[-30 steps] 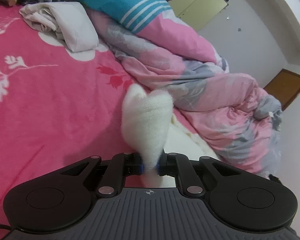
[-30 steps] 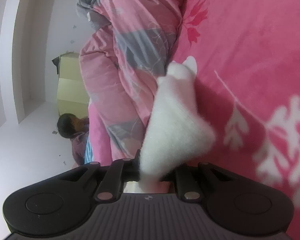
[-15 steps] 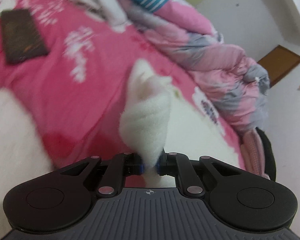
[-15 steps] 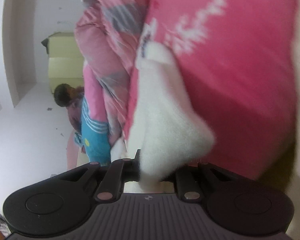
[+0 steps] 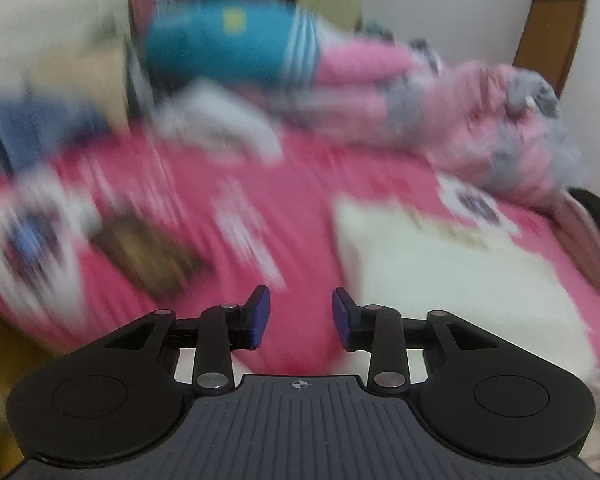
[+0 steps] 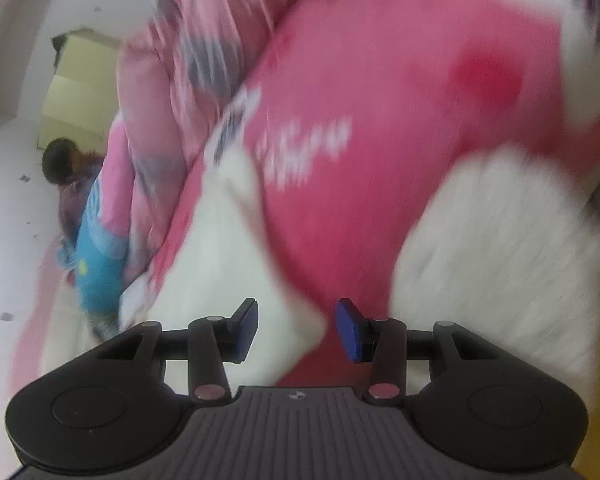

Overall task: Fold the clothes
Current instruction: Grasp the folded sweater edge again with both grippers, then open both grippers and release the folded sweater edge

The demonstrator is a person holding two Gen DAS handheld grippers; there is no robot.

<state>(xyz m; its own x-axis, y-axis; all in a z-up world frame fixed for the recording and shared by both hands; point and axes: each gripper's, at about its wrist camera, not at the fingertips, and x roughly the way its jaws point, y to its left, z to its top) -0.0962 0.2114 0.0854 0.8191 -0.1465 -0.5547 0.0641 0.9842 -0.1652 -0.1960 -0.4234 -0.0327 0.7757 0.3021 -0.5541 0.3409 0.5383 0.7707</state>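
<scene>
From my left wrist camera, the left gripper (image 5: 300,316) has its jaws parted with nothing between them; they have just been opening, and the blue pads (image 5: 260,316) frame only bare pink bedsheet (image 5: 300,216). The white fleecy garment (image 5: 460,280) lies flat on the sheet ahead and to the right of the jaws, reaching toward the bed's right edge. The picture is badly smeared, but I can make out a dark flat object (image 5: 148,256) on the sheet to the left, a rumpled pink-and-grey quilt (image 5: 480,132) along the far edge, and a person in a blue striped top (image 5: 228,40) behind it. From my right wrist camera, the right gripper (image 6: 296,330) also stands apart and empty, its jaws just having opened. White garment shows on both sides of it, one part (image 6: 228,248) beyond the left jaw, another (image 6: 500,248) to the right, with pink sheet between. The quilt (image 6: 160,92) runs along the bed's left edge.
</scene>
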